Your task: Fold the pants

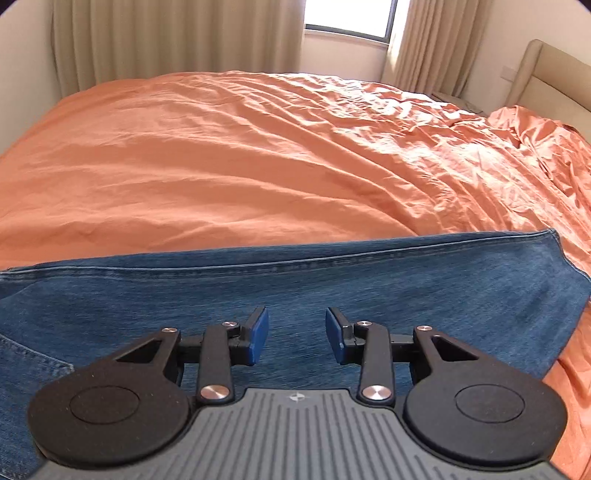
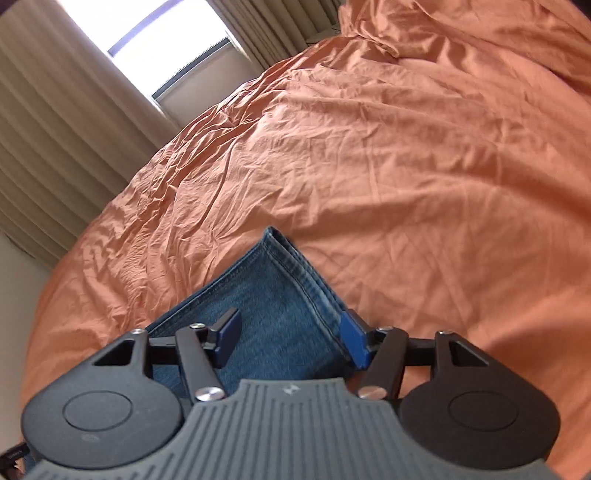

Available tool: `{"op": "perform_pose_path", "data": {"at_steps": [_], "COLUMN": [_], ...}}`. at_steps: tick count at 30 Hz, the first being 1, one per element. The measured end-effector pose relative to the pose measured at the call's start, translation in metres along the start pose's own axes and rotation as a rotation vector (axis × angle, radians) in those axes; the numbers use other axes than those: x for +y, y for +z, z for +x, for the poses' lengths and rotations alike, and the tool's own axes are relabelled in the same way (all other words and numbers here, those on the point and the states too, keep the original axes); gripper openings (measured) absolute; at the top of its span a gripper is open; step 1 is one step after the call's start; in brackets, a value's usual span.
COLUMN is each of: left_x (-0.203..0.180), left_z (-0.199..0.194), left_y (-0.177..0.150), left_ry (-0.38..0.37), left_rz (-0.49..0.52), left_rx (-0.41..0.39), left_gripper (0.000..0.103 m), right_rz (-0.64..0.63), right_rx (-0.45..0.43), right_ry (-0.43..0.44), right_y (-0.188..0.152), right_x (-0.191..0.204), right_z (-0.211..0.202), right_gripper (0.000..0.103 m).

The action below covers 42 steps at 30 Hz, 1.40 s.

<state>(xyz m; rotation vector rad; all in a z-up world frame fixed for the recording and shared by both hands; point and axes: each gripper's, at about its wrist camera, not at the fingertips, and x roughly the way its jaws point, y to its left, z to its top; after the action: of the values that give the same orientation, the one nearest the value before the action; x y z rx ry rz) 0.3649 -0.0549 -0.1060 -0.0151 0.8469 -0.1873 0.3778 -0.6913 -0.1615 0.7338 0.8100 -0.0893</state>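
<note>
Below, across the lower part of the left wrist view, blue jeans [image 1: 332, 280] are spread flat on the bed, which is covered by a wrinkled orange sheet [image 1: 240, 158]. The left hand-held gripper [image 1: 297, 336] is seen above the denim with its blue pads apart and nothing clamped between them. In the right wrist view, a hemmed leg end of the jeans [image 2: 273, 295] is seen in the lower middle of the frame, its corner pointing up. The right hand-held gripper [image 2: 291, 338] is spread wide over this hem, with the denim lying between the pads but not pinched. Beige curtains [image 1: 166, 37] and a bright window [image 1: 349, 16] are visible at the top.
</note>
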Motion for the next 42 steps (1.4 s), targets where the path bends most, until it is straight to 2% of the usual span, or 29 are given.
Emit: {"op": "perform_pose_path", "data": {"at_steps": [3, 7, 9, 10, 11, 12, 14, 18, 20, 25, 29, 32, 35, 40, 42], "left_x": [-0.028, -0.064, -0.079, -0.085, -0.091, -0.097, -0.107, -0.122, -0.129, -0.146, -0.148, -0.152, -0.163, -0.182, -0.187], "left_z": [0.004, 0.014, 0.023, 0.028, 0.033, 0.039, 0.053, 0.086, 0.105, 0.154, 0.172, 0.169, 0.149, 0.11, 0.099], "left_y": [0.003, 0.008, 0.012, 0.014, 0.015, 0.016, 0.019, 0.029, 0.036, 0.048, 0.049, 0.052, 0.05, 0.02, 0.004], "left_ry": [-0.054, -0.142, -0.159, -0.163, -0.168, -0.169, -0.16, -0.159, -0.171, -0.122, -0.105, -0.085, -0.054, -0.079, -0.1], "left_rz": [0.032, 0.083, 0.103, 0.112, 0.123, 0.133, 0.157, 0.172, 0.167, 0.181, 0.186, 0.194, 0.239, 0.327, 0.346], "left_rx": [0.0, 0.009, 0.019, 0.023, 0.029, 0.034, 0.038, 0.043, 0.048, 0.077, 0.101, 0.102, 0.063, 0.065, 0.098], "left_gripper": [0.042, 0.042, 0.04, 0.038, 0.036, 0.035, 0.028, 0.023, 0.021, 0.012, 0.009, 0.009, 0.009, 0.009, 0.009], "right_rz": [0.119, 0.274, 0.336, 0.36, 0.382, 0.393, 0.382, 0.234, 0.248, 0.227, 0.227, 0.228, 0.23, 0.198, 0.19], "right_rx": [0.014, 0.01, -0.013, -0.021, -0.025, -0.019, -0.039, -0.077, -0.075, -0.073, -0.07, -0.069, -0.062, -0.059, -0.063], "right_ry": [0.054, 0.123, 0.151, 0.159, 0.145, 0.139, 0.154, 0.12, 0.125, 0.13, 0.126, 0.114, 0.1, 0.064, 0.051], "right_y": [-0.021, -0.037, -0.04, -0.041, -0.041, -0.041, -0.039, -0.038, -0.038, -0.038, -0.04, -0.04, -0.036, -0.03, -0.027], "right_x": [-0.024, -0.05, -0.06, -0.064, -0.068, -0.071, -0.072, -0.057, -0.06, -0.065, -0.067, -0.066, -0.062, -0.049, -0.043], "right_z": [0.001, 0.029, 0.043, 0.048, 0.053, 0.057, 0.056, 0.048, 0.05, 0.054, 0.054, 0.056, 0.055, 0.051, 0.048], "right_gripper": [0.059, 0.058, 0.049, 0.04, 0.022, 0.015, 0.006, 0.004, 0.003, 0.003, 0.003, 0.002, 0.002, 0.002, 0.002]}}
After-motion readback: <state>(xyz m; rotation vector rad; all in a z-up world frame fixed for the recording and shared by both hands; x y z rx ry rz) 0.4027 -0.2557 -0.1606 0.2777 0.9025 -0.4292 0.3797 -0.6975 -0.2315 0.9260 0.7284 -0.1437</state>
